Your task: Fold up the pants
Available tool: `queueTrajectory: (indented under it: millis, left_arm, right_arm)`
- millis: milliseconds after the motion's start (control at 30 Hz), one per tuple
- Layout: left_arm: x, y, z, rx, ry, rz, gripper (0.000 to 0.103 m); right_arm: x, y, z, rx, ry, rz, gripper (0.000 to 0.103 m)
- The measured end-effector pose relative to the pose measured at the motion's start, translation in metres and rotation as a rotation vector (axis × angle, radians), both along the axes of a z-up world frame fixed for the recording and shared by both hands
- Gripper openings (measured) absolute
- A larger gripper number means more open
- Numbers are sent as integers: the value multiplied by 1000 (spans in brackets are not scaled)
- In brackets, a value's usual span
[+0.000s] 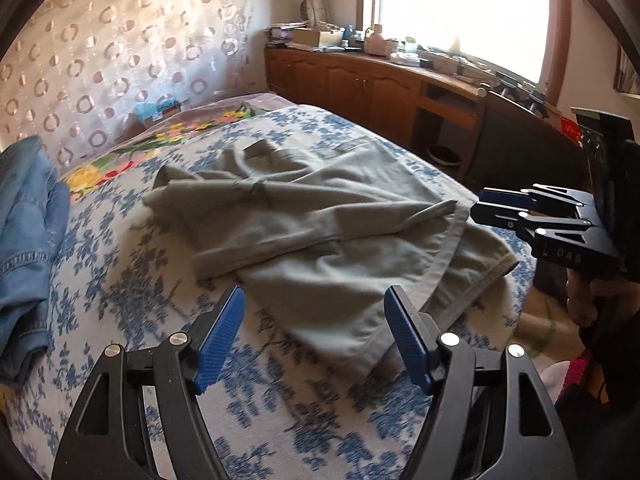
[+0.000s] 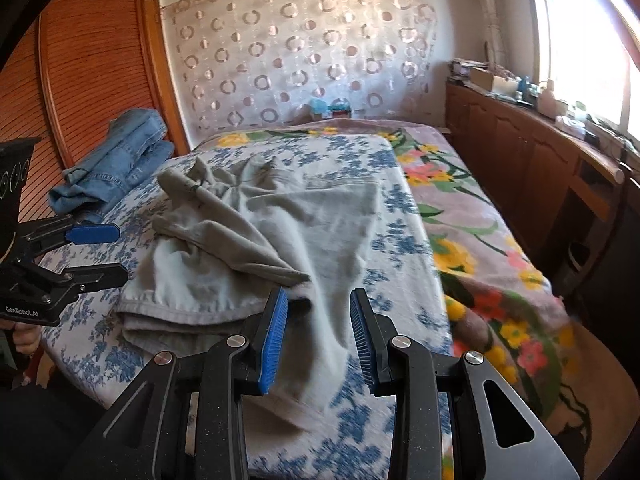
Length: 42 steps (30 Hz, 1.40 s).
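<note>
Grey-green pants (image 1: 320, 224) lie crumpled and partly folded over on a blue-flowered bed cover (image 1: 120, 288); they also show in the right wrist view (image 2: 248, 240). My left gripper (image 1: 316, 300) is open and empty, hovering above the near hem of the pants. My right gripper (image 2: 318, 300) is open and empty, just above a trouser leg end. The right gripper also shows in the left wrist view (image 1: 480, 206) at the right edge of the pants, and the left gripper shows in the right wrist view (image 2: 108, 252) at the left.
Folded blue jeans (image 1: 28, 240) lie at the bed's left side, also in the right wrist view (image 2: 116, 160). A flowered blanket (image 2: 480, 240) covers the rest of the bed. A wooden cabinet (image 1: 360, 80) with clutter runs under the window. A louvred wardrobe (image 2: 80, 72) stands behind the jeans.
</note>
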State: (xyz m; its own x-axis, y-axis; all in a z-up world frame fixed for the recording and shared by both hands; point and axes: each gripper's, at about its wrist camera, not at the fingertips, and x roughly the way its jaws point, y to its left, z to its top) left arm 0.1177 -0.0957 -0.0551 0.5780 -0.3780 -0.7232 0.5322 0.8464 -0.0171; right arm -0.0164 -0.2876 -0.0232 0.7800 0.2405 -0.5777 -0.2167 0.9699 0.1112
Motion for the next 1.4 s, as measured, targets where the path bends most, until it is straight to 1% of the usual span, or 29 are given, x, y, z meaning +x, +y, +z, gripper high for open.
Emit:
queueTrajectory:
  millis: [167, 267, 333, 367, 400, 467, 533, 633, 700, 800, 900, 967, 1133, 1200, 1400]
  left_arm:
    - [1, 5, -10, 16, 9, 12, 73]
    - [2, 5, -15, 19, 19, 13, 73]
    - [3, 6, -17, 22, 24, 17, 73]
    - [3, 6, -18, 22, 27, 19, 73]
    - [3, 6, -19, 21, 29, 18, 73]
    - [2, 7, -19, 20, 27, 15, 73]
    - [0, 8, -19, 20, 25, 15, 73]
    - [0, 9, -17, 18, 24, 16, 73]
    - [0, 9, -17, 17, 23, 17, 73]
    - [0, 10, -17, 14, 22, 18, 73]
    - [1, 10, -18, 11, 26, 23, 73]
    - [2, 10, -18, 13, 26, 29, 73]
    - [6, 19, -15, 5, 17, 53, 73]
    - [9, 24, -14, -1, 10, 64, 73]
    - [25, 40, -11, -4, -18, 111, 73]
  right_arm:
    - [14, -4, -10, 25, 41, 13, 34]
    - [21, -4, -7, 43, 56, 18, 34]
    - [24, -3, -6, 54, 69, 40, 33]
    - [24, -3, -6, 46, 66, 43, 19]
    - [23, -1, -3, 36, 57, 43, 11]
    - [17, -5, 4, 49, 30, 44, 8]
    - [9, -10, 12, 63, -1, 33, 7]
    - [-8, -17, 25, 63, -35, 13, 7]
    - [-16, -22, 28, 48, -38, 5, 7]
    - [-26, -29, 18, 17, -9, -13, 7]
    - [-23, -29, 2, 7, 45, -14, 7]
    - [-21, -28, -1, 6, 56, -23, 7]
    - [-14, -21, 11, 1, 31, -28, 17]
    - [-13, -17, 18, -2, 9, -18, 26]
    - [8, -1, 22, -30, -27, 30, 27]
